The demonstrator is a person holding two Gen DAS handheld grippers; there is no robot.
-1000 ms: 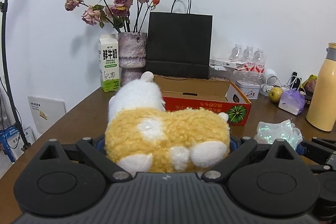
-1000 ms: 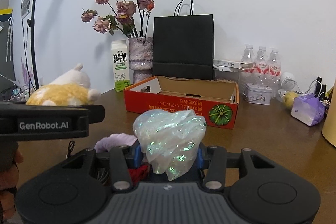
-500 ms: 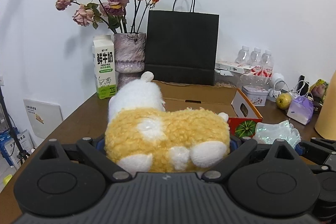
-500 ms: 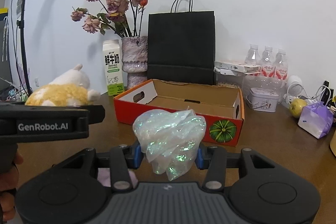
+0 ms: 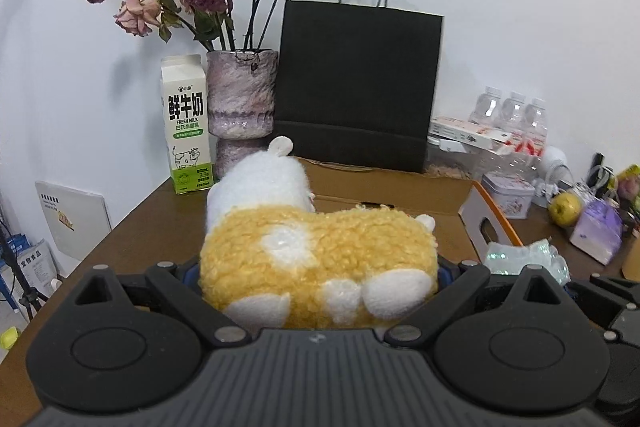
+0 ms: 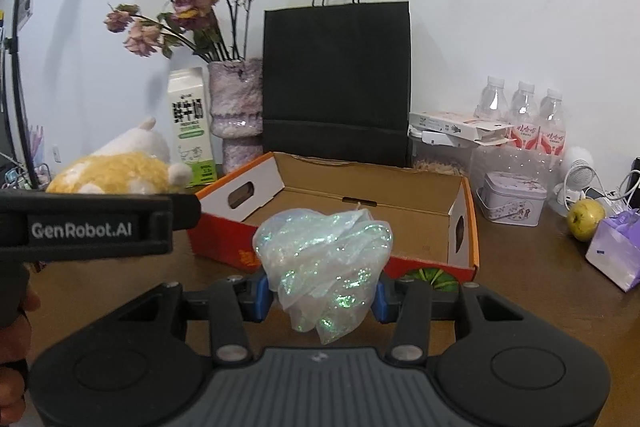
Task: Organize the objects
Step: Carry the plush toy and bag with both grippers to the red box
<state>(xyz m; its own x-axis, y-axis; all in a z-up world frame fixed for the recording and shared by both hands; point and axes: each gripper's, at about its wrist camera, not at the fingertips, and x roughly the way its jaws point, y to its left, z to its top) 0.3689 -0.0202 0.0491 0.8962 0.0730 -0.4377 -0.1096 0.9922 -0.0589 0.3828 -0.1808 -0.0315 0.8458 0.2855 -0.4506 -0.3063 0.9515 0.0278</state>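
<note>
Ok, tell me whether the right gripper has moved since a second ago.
Yes. The right gripper, shut on the iridescent bundle, has advanced toward the open cardboard box, which looms larger and nearer in its view.

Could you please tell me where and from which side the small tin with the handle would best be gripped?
Grip the tin across its short straight walls, just below the lid, coming from above. It stands upright on the table, and its wire handle lies folded down at the side, leaving the top free. The water bottles close behind and the box at its left likely crowd a level approach.
</note>
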